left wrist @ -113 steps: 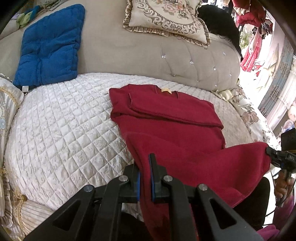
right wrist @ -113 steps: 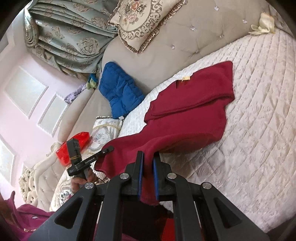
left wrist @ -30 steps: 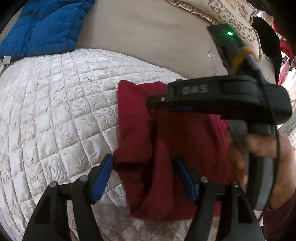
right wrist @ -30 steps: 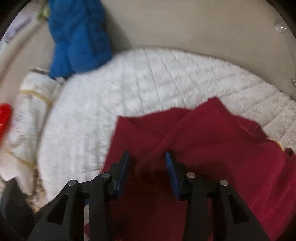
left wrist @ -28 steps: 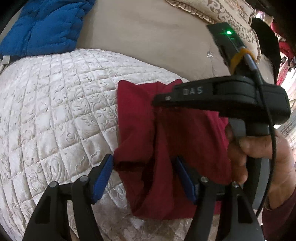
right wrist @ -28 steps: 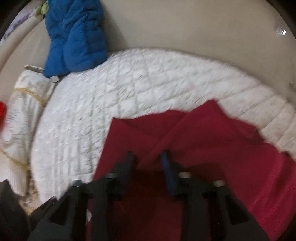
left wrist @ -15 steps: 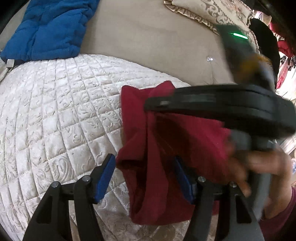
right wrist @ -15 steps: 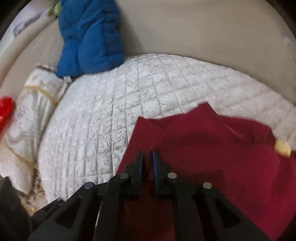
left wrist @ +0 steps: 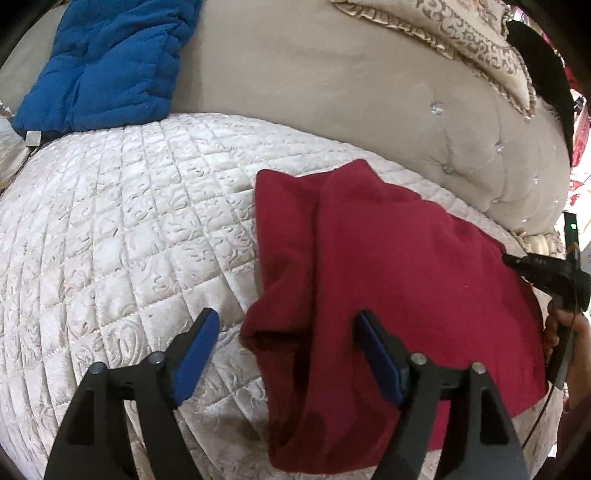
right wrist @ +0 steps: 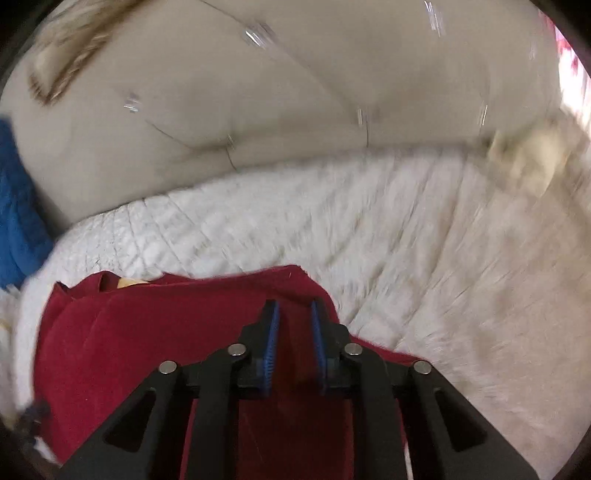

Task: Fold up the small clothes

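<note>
Quilted bedspread [left wrist: 110, 236]: cream, carrying all below | Headboard [left wrist: 332, 92]: beige, tufted, behind bedspread | Red garment [left wrist: 388, 295]: folded, lying on bedspread | Blue cushion [left wrist: 103, 62]: propped against headboard | Left gripper [left wrist: 284, 350]: jaws spread, just widening, straddling the garment's near edge | Right gripper [right wrist: 293, 325]: at the garment's right corner, jaws narrow, fabric between them.

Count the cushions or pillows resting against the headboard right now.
2: a blue cushion at upper left against the headboard, and a patterned beige pillow at upper right, cut by the frame. Others may lie out of view.
</note>
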### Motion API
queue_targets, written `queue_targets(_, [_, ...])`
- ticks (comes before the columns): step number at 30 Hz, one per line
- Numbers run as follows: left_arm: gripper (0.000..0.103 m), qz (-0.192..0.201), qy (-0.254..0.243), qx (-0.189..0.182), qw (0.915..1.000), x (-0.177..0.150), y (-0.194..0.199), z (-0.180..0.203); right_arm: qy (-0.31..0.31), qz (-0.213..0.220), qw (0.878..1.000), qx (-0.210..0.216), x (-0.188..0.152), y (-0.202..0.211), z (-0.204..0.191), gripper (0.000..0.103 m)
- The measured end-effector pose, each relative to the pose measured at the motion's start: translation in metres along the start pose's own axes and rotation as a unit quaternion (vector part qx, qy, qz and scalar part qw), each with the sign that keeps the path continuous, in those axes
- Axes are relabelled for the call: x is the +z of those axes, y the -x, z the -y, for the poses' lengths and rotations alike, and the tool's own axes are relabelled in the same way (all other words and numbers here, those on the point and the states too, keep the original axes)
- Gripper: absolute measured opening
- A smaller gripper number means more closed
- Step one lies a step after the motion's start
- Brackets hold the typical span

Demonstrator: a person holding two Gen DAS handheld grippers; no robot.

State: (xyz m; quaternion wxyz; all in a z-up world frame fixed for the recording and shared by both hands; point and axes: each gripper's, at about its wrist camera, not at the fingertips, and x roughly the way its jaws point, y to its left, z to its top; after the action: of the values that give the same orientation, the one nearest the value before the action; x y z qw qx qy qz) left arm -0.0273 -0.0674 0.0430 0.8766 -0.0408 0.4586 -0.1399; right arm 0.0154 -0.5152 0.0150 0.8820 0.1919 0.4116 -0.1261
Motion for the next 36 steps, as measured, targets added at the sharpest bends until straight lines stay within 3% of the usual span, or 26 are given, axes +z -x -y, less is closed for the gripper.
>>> queue_targets(6, [0.084,0.006,-0.008,0.016,0.9998,-0.001,-0.003,0.004,0.026,0.025,0.999,0.019,-0.013,0.054,-0.007,0.002])
queue_targets(12, [0.084,0.022,-0.026,0.036,0.9987,-0.004,0.004,0.01,0.087,0.019,0.995,0.043,-0.073,0.106,-0.023,0.005])
queue_targets(15, [0.084,0.03,-0.033,0.047,0.9979,-0.004,0.006,0.013,0.104,0.014,0.994,0.014,-0.101,0.102,-0.021,0.007])
queue_targets(17, [0.084,0.034,-0.032,0.052,0.9975,-0.005,0.009,0.014,0.125,-0.025,0.992,-0.015,-0.113,0.081,-0.02,0.007])
queue_targets(22, [0.084,0.049,-0.029,0.066,0.9962,-0.007,0.019,0.018,0.126,-0.01,0.992,0.004,-0.112,0.107,-0.02,0.007])
queue_targets(25, [0.084,0.05,-0.015,0.054,0.9972,-0.007,0.025,0.019,0.115,0.003,0.993,0.003,-0.119,0.121,-0.013,0.011])
queue_targets(29, [0.084,0.05,-0.012,0.054,0.9972,-0.014,0.029,0.027,0.106,-0.046,0.993,-0.008,-0.136,0.1,0.0,0.013])
queue_targets(36, [0.084,0.039,-0.03,0.068,0.9965,-0.02,0.022,0.03,0.082,-0.022,0.996,0.011,-0.142,0.127,-0.005,0.013])
